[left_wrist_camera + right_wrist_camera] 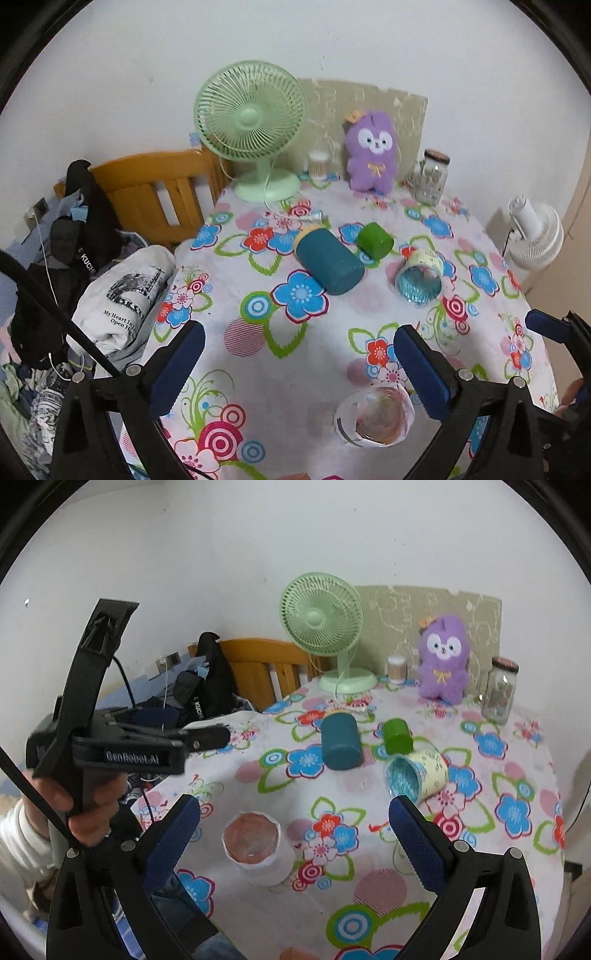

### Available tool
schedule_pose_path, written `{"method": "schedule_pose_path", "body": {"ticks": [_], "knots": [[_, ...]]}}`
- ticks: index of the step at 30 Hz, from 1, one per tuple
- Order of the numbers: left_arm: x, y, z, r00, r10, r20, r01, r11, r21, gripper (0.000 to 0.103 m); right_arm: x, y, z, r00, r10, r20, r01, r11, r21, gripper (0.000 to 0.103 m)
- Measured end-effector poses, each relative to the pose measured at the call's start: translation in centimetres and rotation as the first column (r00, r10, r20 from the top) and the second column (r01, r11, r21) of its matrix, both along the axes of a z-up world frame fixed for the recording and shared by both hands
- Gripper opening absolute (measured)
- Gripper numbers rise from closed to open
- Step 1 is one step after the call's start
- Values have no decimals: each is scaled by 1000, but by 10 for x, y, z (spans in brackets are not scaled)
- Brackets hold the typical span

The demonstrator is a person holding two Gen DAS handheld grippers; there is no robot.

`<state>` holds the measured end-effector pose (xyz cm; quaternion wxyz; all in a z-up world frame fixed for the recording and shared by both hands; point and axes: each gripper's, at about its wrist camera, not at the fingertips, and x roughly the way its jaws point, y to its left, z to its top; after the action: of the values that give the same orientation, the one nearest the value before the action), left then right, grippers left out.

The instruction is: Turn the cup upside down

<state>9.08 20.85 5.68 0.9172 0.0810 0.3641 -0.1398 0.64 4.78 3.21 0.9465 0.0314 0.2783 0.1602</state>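
A clear glass cup wrapped in white paper [373, 415] stands upright, mouth up, near the front edge of the flowered table [258, 306]; it also shows in the right wrist view [256, 843]. My left gripper [299, 363] is open above the table, with the cup just below and inside its right finger. My right gripper [293, 834] is open and empty, with the cup low between its fingers, nearer the left one. A hand holds the left gripper at the left of the right wrist view [207, 738].
A teal cylinder [328, 260], a green cup [375, 240] and a yellow cup with a blue inside [419, 277] lie on their sides mid-table. A green fan [251, 129], purple plush [371, 151] and glass jar [432, 177] stand at the back. Clothes [122, 295] lie at the left.
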Motion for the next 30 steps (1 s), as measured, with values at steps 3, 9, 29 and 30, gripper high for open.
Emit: {"method": "schedule_pose_path", "body": {"ticks": [3, 9, 29, 30], "knots": [[-9, 5, -4, 999, 23, 42, -21, 999, -35, 103, -4, 7, 4, 1000, -7, 30, 7, 1000, -21, 103], [-28, 12, -4, 988, 73, 134, -65, 996, -68, 103, -9, 13, 11, 997, -36, 71, 38, 999, -33, 103], [-70, 31, -12, 958, 174, 230, -144, 980, -139, 103, -26, 14, 3, 993, -86, 82, 87, 996, -13, 103], [-71, 31, -14, 958, 174, 229, -145, 980, -140, 103, -27, 15, 2, 993, -86, 80, 87, 996, -13, 103]]}}
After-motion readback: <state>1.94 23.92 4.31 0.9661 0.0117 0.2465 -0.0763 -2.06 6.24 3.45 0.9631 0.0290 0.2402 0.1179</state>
